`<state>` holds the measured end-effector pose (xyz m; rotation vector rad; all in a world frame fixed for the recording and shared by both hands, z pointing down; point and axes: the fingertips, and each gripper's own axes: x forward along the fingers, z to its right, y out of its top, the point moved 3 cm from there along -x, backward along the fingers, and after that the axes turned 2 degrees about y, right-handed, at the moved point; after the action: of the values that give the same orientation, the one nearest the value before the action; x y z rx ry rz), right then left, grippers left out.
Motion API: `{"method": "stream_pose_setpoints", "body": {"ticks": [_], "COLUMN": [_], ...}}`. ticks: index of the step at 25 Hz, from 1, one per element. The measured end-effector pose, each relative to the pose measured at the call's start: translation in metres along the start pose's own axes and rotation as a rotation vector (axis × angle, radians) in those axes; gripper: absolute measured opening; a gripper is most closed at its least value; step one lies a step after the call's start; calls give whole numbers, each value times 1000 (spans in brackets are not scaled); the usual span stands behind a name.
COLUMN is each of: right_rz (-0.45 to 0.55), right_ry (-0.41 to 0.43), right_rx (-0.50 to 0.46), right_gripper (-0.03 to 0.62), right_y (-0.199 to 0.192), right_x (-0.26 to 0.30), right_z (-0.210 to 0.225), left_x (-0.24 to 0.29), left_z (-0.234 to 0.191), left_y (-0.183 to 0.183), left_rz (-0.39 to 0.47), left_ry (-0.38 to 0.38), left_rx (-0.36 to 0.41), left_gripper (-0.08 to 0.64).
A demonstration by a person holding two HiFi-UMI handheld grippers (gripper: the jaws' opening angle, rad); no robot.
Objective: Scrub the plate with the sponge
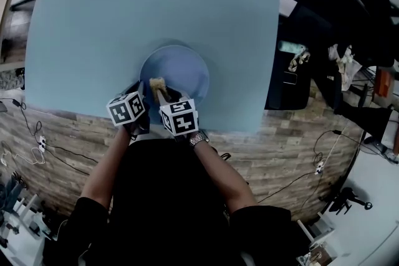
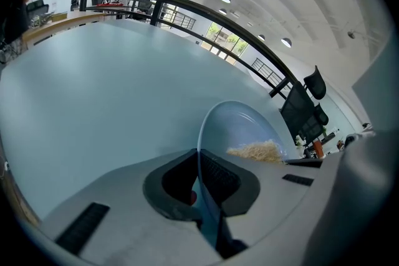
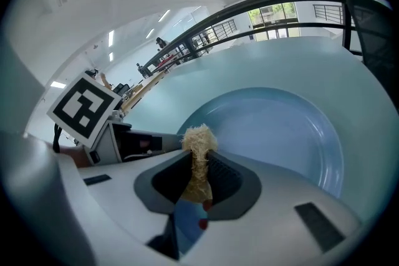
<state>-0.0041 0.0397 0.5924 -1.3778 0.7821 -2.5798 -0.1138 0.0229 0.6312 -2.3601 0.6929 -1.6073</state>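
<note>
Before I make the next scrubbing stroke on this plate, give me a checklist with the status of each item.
1. Left gripper shut on the rim of the plate, to steady it: ok.
2. Right gripper shut on the sponge: ok.
3. Sponge tip sticks out past the jaws, toward the plate: ok.
4. Sponge pressed against the plate's surface: cannot tell.
5. Plate sits over the table, inside its near edge: ok.
6. Plate lies flat rather than tipped up by the left gripper: cannot tell.
</note>
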Motion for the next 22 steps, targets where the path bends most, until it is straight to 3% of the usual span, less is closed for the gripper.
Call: {"method": "stream_pose_setpoints", "body": {"ticks": [22], "right_rz": [-12], "right_ry": [2], "right_rx": [-12], "right_gripper": [72], "right_y": [-7], "right_x": [4], "right_z": [3], "left_x": [0], "left_z": [-2], "left_y": [-1], "left_rz": [-6], "left_ry": [-23], "left_rx": [-3], "left_gripper": [11]}}
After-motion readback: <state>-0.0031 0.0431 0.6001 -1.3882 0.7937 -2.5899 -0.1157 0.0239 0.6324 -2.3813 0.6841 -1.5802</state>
